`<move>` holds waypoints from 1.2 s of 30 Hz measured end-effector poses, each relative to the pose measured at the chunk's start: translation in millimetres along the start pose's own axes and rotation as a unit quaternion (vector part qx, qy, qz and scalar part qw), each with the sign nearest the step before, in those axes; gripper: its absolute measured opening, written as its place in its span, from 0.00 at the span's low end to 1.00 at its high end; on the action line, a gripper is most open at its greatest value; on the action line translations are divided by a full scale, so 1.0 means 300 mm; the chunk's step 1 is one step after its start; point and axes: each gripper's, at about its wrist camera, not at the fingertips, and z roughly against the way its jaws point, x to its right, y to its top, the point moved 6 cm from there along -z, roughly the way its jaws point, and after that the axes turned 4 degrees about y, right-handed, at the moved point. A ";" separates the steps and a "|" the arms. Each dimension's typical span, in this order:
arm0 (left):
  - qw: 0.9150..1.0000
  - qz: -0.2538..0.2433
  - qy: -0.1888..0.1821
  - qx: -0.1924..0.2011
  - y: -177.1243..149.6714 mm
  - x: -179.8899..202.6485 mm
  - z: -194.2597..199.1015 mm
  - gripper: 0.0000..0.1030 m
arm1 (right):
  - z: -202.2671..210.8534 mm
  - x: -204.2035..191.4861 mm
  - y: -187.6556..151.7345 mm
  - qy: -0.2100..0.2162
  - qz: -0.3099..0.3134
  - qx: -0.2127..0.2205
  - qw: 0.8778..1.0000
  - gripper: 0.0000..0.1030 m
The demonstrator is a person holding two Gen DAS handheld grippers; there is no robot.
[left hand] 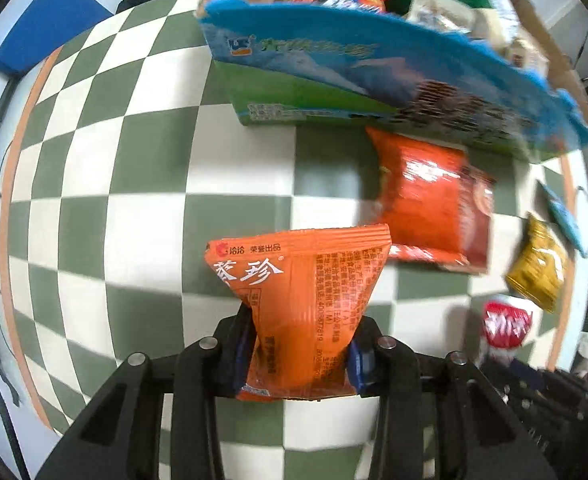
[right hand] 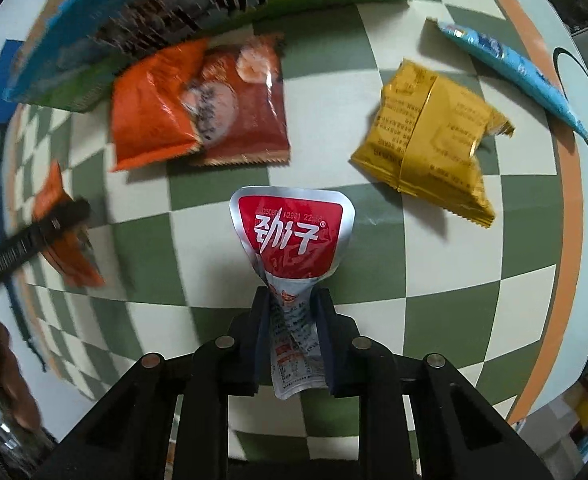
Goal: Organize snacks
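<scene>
Both tongs clamped: left tongs [left hand: 300, 354] on orange packet [left hand: 300, 300], right tongs [right hand: 294, 332] on red-and-silver packet [right hand: 291, 248].

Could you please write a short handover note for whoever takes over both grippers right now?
Left gripper: shut on the orange packet, held above the table.
Right gripper: shut on the red and silver packet, also lifted.
Box: open at the far side of the checkered table, with several snacks already inside.
Left on the table: the orange-red bag lying against the box, the yellow packet and the blue packet.
Next, probably: drop both held packets into the box, then collect the other three.
</scene>
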 end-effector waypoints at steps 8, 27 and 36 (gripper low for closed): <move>0.997 -0.009 -0.063 0.050 0.016 0.072 0.269 0.34 | 0.303 -0.072 0.055 0.074 0.019 0.046 0.996 0.23; 0.991 0.025 -0.129 -0.038 0.736 0.107 0.188 0.34 | 0.478 -0.216 0.681 0.108 0.002 0.109 0.988 0.23; 0.990 0.019 -0.115 -0.075 0.730 0.125 0.111 0.36 | 0.371 -0.178 0.756 0.097 -0.010 0.090 0.991 0.27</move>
